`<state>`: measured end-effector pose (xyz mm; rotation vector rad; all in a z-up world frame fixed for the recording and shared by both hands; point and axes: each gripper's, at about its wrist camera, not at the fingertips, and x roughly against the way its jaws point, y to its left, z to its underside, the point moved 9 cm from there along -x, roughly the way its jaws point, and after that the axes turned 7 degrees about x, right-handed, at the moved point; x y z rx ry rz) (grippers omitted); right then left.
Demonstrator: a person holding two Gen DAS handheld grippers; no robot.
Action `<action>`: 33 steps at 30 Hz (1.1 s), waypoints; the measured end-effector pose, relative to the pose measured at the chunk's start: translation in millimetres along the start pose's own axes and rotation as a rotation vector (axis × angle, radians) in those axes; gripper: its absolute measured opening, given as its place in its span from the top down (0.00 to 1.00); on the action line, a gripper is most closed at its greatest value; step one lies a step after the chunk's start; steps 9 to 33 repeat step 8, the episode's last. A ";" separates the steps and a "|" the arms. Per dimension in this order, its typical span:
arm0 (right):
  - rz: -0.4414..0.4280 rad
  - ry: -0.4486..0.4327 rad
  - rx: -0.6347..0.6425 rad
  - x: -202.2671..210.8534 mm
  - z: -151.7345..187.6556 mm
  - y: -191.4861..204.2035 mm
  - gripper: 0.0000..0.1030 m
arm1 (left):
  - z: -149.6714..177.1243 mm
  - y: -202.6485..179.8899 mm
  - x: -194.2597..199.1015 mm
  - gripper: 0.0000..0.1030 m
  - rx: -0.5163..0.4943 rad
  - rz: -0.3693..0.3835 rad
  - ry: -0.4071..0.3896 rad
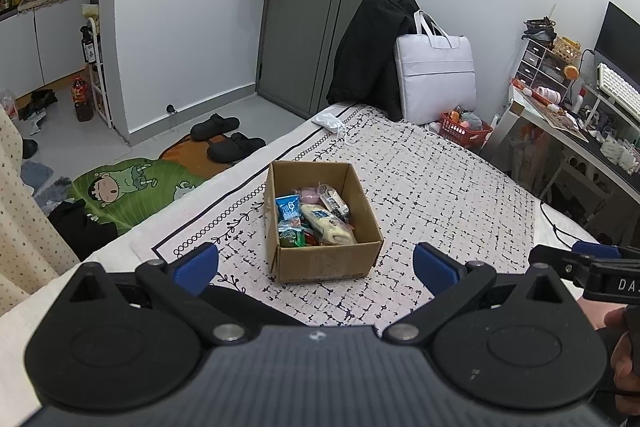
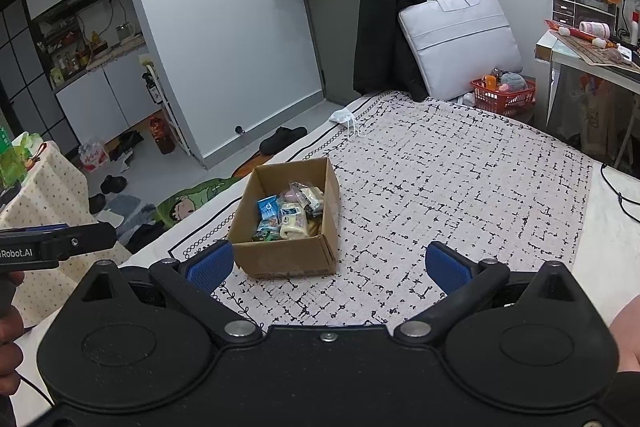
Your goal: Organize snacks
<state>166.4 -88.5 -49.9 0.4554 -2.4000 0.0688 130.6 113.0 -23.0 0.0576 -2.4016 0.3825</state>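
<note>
An open cardboard box [image 1: 328,261] sits on the patterned bed cover and holds several wrapped snacks [image 1: 316,217]: a blue packet, a cream one, green and red ones. It also shows in the right wrist view [image 2: 286,259] with the snacks [image 2: 290,213] inside. My left gripper [image 1: 316,267] is open and empty, held just in front of the box. My right gripper [image 2: 330,267] is open and empty, in front of the box and slightly to its right. Each gripper shows at the other view's edge.
A white face mask [image 1: 330,121] lies at the bed's far edge. A black jacket on a chair [image 1: 372,55] and a white bag [image 1: 438,75] stand behind the bed. A red basket [image 1: 466,131] and a cluttered desk [image 1: 560,119] are at the right. Slippers [image 1: 226,139] lie on the floor.
</note>
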 end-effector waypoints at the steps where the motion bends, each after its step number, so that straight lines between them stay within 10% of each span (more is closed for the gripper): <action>1: 0.000 0.001 0.000 -0.6 0.4 0.5 0.00 | 0.2 0.0 0.2 0.00 -0.001 0.001 0.000; 33: -0.001 0.009 -0.003 -3.9 2.6 1.3 0.00 | 2.2 1.1 -0.3 0.00 -0.007 0.005 -0.004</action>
